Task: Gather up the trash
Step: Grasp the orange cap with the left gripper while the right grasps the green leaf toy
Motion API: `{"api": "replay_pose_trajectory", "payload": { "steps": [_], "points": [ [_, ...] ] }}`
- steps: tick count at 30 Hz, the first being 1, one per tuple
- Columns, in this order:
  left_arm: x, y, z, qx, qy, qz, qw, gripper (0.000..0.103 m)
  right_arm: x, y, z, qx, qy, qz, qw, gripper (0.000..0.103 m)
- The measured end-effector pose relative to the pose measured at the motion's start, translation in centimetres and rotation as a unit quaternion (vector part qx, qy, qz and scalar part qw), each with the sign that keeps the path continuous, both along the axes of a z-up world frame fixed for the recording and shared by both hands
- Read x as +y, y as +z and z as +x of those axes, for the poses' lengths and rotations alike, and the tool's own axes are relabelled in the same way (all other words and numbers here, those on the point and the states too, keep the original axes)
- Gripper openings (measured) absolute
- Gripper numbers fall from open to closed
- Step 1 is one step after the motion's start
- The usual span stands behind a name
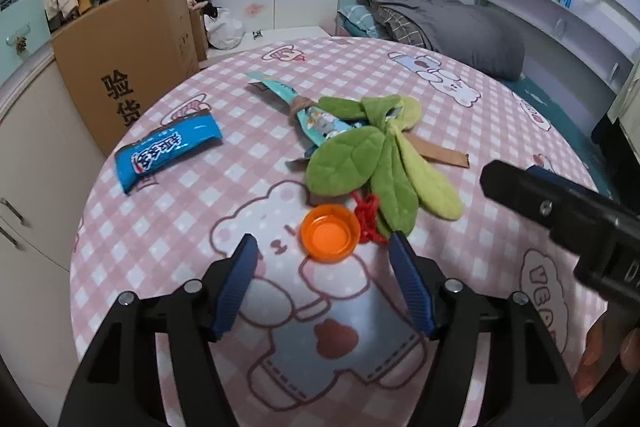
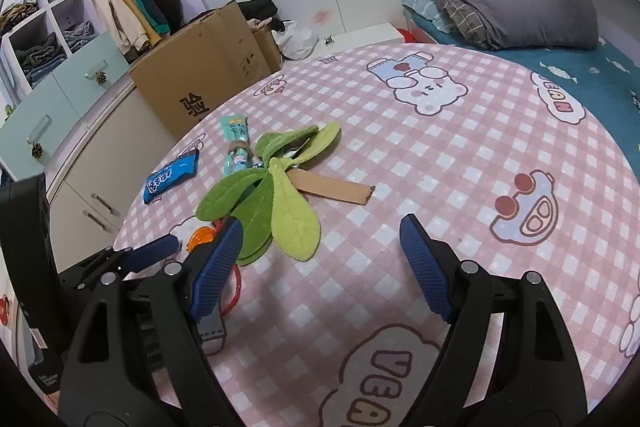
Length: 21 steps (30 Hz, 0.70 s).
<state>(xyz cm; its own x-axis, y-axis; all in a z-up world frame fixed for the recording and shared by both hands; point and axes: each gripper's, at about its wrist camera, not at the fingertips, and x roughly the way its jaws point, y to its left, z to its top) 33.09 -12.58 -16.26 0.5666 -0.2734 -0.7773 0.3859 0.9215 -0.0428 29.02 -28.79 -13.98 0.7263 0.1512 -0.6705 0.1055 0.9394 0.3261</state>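
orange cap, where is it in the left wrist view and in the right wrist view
Left wrist view: the orange cap sits low and central, just beyond the open left gripper, beside the green leaf toy.
Right wrist view: lower left, mostly hidden behind the right gripper's left finger.
Shared landmark: the blue wrapper.

A round orange plastic bottle cap (image 1: pixel 330 233) lies open side up; a glossy blue snack wrapper (image 1: pixel 168 151), a knotted light-blue wrapper (image 1: pixel 310 117) and a brown cardboard strip (image 2: pixel 332 187) lie flat nearby.
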Motion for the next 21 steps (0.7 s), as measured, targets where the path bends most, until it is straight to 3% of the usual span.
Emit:
{"api": "replay_pose_trajectory", "payload": {
  "steps": [4, 5, 14, 21],
  "points": [
    [-0.5, -0.2, 0.6, -0.002, 0.008, 0.014, 0.9999, 0.045, 0.0, -0.1, 0.3, 0.002, 0.000, 0.001, 1.000, 0.079],
    [-0.7, -0.2, 0.7, -0.004, 0.006, 0.015, 0.9999, 0.030, 0.0, -0.2, 0.4, 0.003, 0.000, 0.000, 1.000, 0.079],
    [4.0, 1.4, 0.1, -0.023, 0.061, -0.031, 0.9974, 0.028, 0.6, 0.3, 1.1, 0.003, 0.010, -0.011, 1.000, 0.079],
    [8.8, 2.6, 0.0, -0.036, 0.111, -0.051, 0.9919, 0.028, 3.8, 0.1, 3.1, 0.022, 0.044, -0.051, 0.998, 0.079]
  ]
}}
